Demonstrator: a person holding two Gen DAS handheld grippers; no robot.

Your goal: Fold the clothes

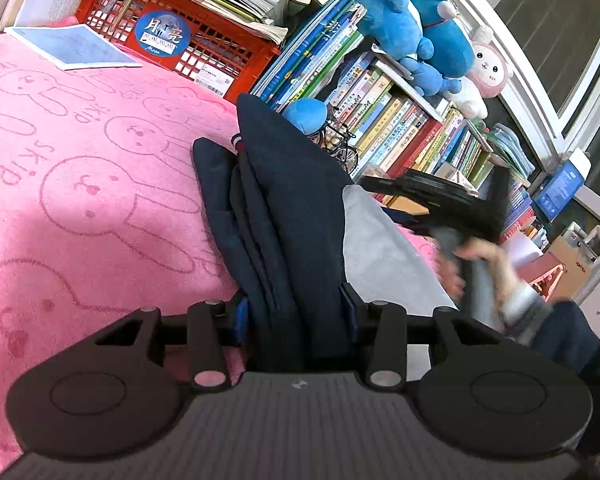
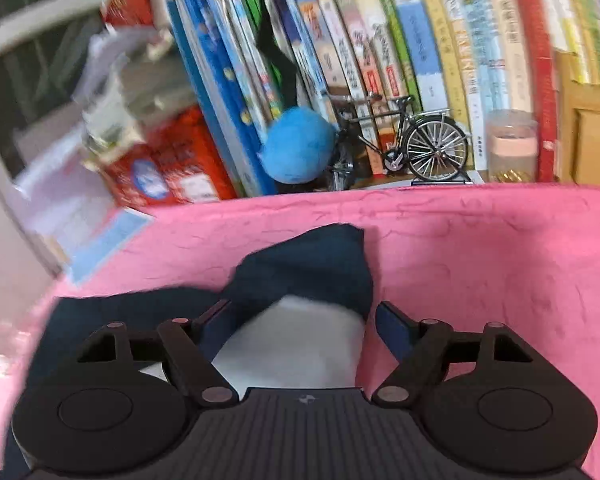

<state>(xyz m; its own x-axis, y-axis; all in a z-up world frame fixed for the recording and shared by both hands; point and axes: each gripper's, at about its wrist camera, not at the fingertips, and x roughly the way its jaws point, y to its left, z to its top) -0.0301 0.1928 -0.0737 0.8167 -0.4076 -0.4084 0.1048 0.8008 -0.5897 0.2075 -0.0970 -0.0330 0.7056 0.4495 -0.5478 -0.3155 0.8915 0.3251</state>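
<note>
My left hand-held gripper [image 1: 296,312] is clamped on a thick stack of folds of the navy garment [image 1: 288,200], which lies on the pink rabbit-print blanket [image 1: 80,200], its grey lining [image 1: 380,256] showing on the right. My right hand-held gripper [image 2: 296,320] has its jaws spread wide; the garment's navy corner [image 2: 324,264] and pale lining lie between the pads without being pinched. Far behind, a bookshelf [image 2: 420,40] holds a model bicycle [image 2: 420,144].
</note>
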